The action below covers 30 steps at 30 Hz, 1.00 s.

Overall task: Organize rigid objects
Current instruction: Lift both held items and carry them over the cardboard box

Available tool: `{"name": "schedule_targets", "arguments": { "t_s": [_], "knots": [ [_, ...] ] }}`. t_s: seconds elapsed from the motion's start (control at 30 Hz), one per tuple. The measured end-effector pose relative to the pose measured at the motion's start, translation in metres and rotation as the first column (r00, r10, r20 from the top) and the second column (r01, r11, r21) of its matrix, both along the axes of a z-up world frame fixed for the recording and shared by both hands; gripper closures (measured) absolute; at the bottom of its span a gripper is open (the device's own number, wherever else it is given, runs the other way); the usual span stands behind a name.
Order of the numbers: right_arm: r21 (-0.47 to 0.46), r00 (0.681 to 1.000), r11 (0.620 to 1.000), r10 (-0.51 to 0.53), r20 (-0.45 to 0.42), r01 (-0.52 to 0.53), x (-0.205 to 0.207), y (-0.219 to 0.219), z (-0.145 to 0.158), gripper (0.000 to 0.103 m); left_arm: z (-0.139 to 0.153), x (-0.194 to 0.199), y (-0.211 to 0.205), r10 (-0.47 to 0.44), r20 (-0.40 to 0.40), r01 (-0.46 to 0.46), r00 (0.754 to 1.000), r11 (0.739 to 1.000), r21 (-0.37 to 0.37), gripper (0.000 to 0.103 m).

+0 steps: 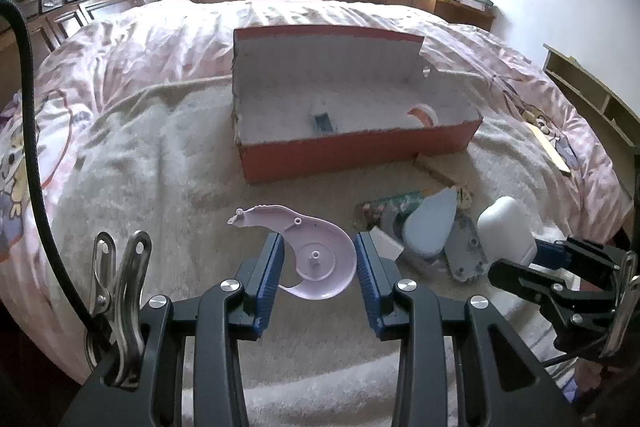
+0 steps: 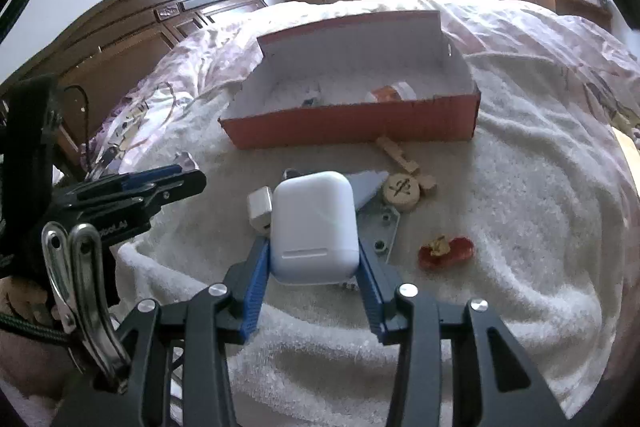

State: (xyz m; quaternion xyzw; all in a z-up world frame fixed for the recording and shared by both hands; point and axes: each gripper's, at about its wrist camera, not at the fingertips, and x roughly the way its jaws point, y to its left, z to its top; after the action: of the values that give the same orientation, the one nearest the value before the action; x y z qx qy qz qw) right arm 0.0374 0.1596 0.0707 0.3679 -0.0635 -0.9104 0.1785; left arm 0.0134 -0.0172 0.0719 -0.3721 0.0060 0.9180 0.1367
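White case in R tool; red box holds 2 items.

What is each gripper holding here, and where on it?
Left gripper clamps the lilac plastic casing half across its round end. Right gripper clamps the white earbud case by its two sides.

The left gripper clamps a pale lilac plastic shell piece between its blue pads, above a white fleecy blanket on the bed. Farther off stands an open red cardboard box with a small dark item and an orange-and-white item inside. To the right, the right gripper grips a white case, beside a clutter of grey and patterned pieces.
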Motion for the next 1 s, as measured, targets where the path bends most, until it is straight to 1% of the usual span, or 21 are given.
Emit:
{"name": "schedule_targets", "arguments": {
  "t_s": [0.2, 0.57, 0.8, 1.0],
  "knots": [
    [-0.009, 1.000, 1.000, 0.002, -0.031, -0.003, -0.004, 0.005, 0.009, 0.059, 0.013, -0.008, 0.009, -0.017, -0.022, 0.017, 1.000, 1.000, 0.003, 0.066],
    [-0.023, 0.997, 1.000, -0.015, -0.076, 0.013, -0.017, 0.019, 0.022, 0.059, 0.027, -0.026, 0.026, -0.042, -0.051, 0.042, 0.998, 0.999, 0.003, 0.065],
    [-0.025, 0.995, 0.999, -0.027, -0.094, 0.025, -0.030, 0.028, 0.027, 0.059, 0.030, -0.037, 0.032, -0.046, -0.058, 0.046, 0.997, 0.999, 0.000, 0.066],
    [-0.020, 0.994, 0.999, -0.040, -0.097, 0.038, -0.048, 0.032, 0.031, 0.059, 0.032, -0.057, 0.036, -0.046, -0.057, 0.046, 0.997, 0.999, 0.000, 0.065]
  ]
}}
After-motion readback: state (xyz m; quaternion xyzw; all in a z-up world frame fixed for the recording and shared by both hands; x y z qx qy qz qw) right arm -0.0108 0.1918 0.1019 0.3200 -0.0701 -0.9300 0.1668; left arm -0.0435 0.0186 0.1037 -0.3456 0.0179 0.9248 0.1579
